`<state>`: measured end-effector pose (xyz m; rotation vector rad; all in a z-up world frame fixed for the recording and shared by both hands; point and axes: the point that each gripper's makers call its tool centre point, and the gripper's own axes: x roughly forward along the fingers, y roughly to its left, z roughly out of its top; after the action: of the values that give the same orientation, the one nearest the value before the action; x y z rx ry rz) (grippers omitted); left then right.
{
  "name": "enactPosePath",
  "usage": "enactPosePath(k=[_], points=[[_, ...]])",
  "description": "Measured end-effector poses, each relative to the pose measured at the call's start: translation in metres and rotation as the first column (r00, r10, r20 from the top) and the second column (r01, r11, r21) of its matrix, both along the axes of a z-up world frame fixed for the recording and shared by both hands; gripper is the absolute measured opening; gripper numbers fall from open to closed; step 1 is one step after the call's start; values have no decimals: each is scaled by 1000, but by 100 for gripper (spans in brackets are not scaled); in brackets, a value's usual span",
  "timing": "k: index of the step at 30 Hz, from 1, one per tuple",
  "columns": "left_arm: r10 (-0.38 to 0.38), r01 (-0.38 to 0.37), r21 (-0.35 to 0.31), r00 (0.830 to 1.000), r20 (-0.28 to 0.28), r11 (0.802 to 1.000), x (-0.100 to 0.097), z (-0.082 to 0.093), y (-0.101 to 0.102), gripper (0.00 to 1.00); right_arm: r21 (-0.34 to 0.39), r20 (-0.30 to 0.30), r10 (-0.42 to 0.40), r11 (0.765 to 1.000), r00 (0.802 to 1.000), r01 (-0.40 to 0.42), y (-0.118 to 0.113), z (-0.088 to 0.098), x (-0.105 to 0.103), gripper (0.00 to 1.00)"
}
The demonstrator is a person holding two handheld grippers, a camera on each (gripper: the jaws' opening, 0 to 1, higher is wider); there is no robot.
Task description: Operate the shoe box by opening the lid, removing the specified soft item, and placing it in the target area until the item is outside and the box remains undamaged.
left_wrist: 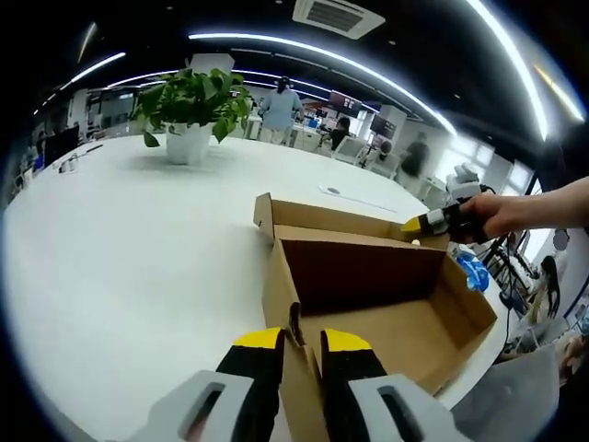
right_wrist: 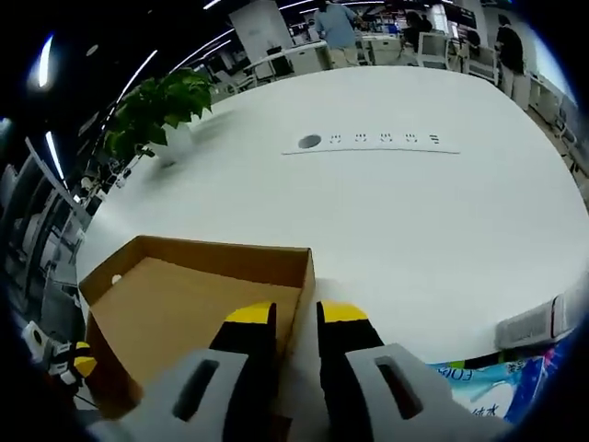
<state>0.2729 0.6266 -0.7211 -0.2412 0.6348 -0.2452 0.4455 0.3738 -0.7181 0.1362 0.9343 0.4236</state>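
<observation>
An open brown cardboard shoe box [left_wrist: 368,276] lies on the white table [left_wrist: 120,249], and its inside looks bare. My left gripper [left_wrist: 302,339] is shut on the box's near wall, with the cardboard edge between its yellow-tipped jaws. A hand holds my right gripper [left_wrist: 419,224] at the box's far corner. In the right gripper view, the right gripper [right_wrist: 294,313] is shut on the box [right_wrist: 175,313] at its wall edge, and the left gripper [right_wrist: 78,364] shows at the lower left. A blue soft pack [right_wrist: 479,379] lies on the table beside the box [left_wrist: 469,269].
A potted green plant [left_wrist: 189,110] stands further back on the table [right_wrist: 156,106]. A socket strip [right_wrist: 368,140] is set into the tabletop. A white object [right_wrist: 529,324] lies near the blue pack. People and desks are in the background. The table edge runs close behind the box.
</observation>
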Motion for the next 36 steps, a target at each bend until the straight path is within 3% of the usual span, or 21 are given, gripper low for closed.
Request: enactPosePath(k=[5, 16, 30, 36], points=[[-1, 1, 5, 1000, 0, 1000, 0, 0, 0, 15, -26, 8, 12, 1000, 1000, -12, -1, 3, -2, 3], [-12, 12, 21, 1000, 2, 1000, 0, 0, -2, 15, -34, 47, 47, 998, 998, -45, -10, 15, 3, 2], [-22, 23, 43, 1000, -4, 999, 0, -1, -3, 15, -6, 115, 75, 997, 991, -75, -29, 21, 26, 1], [-29, 30, 47, 1000, -10, 998, -1, -2, -5, 15, -4, 133, 72, 997, 989, -72, -30, 26, 20, 1]])
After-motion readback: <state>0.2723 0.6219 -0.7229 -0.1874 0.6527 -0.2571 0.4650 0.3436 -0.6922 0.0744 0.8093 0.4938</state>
